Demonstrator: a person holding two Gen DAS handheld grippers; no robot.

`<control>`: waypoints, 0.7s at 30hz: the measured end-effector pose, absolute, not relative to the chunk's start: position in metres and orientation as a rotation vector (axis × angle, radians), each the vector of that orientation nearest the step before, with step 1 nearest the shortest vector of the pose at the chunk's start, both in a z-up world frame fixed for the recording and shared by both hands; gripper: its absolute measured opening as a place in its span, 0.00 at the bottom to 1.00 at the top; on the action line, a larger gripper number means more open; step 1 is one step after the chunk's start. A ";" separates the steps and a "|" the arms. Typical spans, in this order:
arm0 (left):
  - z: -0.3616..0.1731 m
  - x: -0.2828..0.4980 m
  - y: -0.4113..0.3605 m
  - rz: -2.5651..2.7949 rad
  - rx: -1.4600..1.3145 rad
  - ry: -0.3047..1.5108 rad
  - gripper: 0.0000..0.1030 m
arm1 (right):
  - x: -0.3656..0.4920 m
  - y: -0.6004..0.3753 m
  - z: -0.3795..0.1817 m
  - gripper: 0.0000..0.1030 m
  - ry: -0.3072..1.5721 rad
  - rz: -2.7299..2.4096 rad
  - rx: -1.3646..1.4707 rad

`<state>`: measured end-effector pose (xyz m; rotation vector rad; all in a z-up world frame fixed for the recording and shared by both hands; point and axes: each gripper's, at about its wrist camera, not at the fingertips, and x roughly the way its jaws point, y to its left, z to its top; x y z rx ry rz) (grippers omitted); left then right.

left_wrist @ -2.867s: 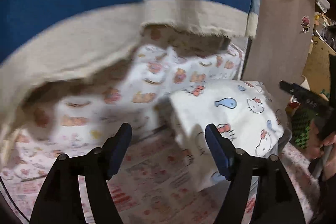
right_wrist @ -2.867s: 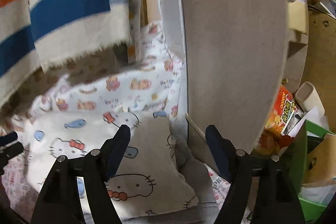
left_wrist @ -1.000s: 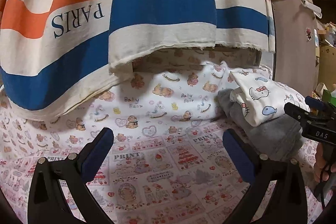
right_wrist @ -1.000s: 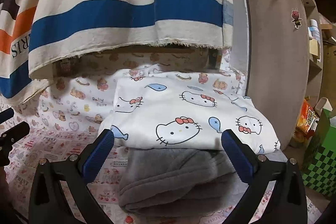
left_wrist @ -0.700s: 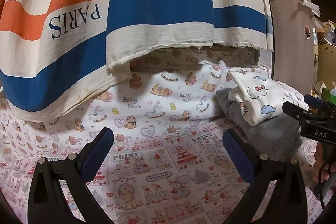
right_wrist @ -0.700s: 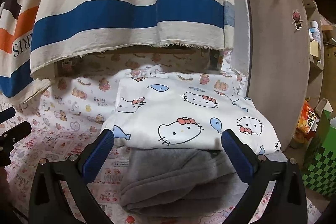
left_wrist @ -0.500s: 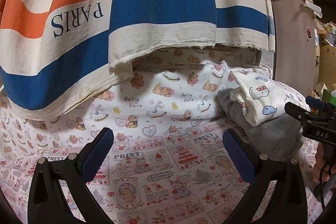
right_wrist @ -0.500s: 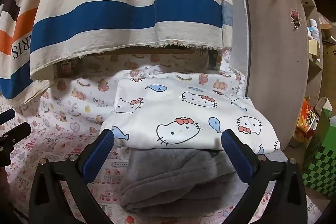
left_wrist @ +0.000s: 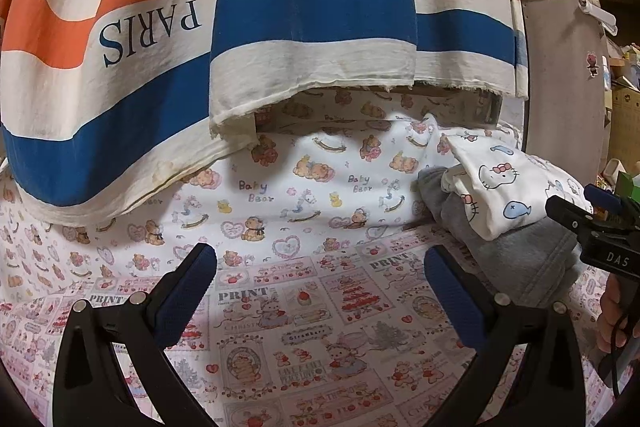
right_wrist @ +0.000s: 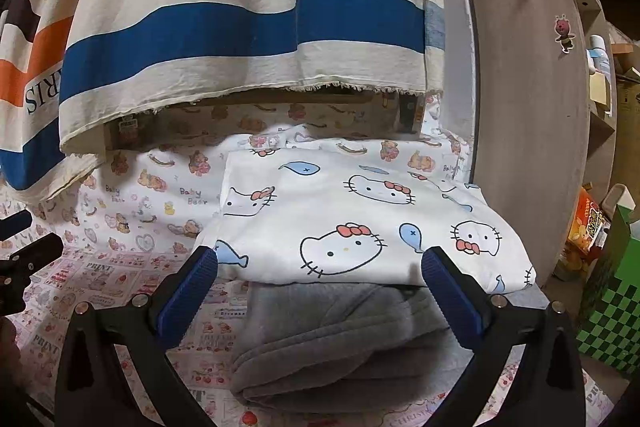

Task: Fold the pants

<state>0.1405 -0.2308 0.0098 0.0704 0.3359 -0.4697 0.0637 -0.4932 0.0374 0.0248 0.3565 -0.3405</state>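
White folded pants with a cat-and-fish print [right_wrist: 360, 223] lie on top of a folded grey garment [right_wrist: 332, 343]. Both rest on the patterned bed sheet [right_wrist: 120, 275]. The stack also shows at the right of the left wrist view [left_wrist: 508, 195]. My right gripper [right_wrist: 320, 279] is open and empty, held just in front of the stack. My left gripper [left_wrist: 320, 283] is open and empty over the bare sheet [left_wrist: 304, 307], to the left of the stack. The right gripper's tip [left_wrist: 596, 223] shows at the right edge of the left wrist view.
A striped cloth with "PARIS" lettering [left_wrist: 312, 11] hangs over the back of the bed. A brown cabinet panel [right_wrist: 528, 115] stands right of the stack. A green checkered box [right_wrist: 612, 307] and snack packs [right_wrist: 588, 223] sit lower right.
Both grippers have pulled back from close to the cloth and opened wider. In the last second nothing has visibly moved.
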 end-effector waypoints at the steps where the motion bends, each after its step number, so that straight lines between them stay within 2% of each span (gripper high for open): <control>1: 0.010 0.141 -0.231 -0.471 0.071 0.337 1.00 | 0.064 -0.493 0.037 0.99 0.357 -0.336 0.024; 21: 0.010 0.140 -0.232 -0.471 0.076 0.334 1.00 | 0.065 -0.491 0.037 0.99 0.358 -0.324 0.021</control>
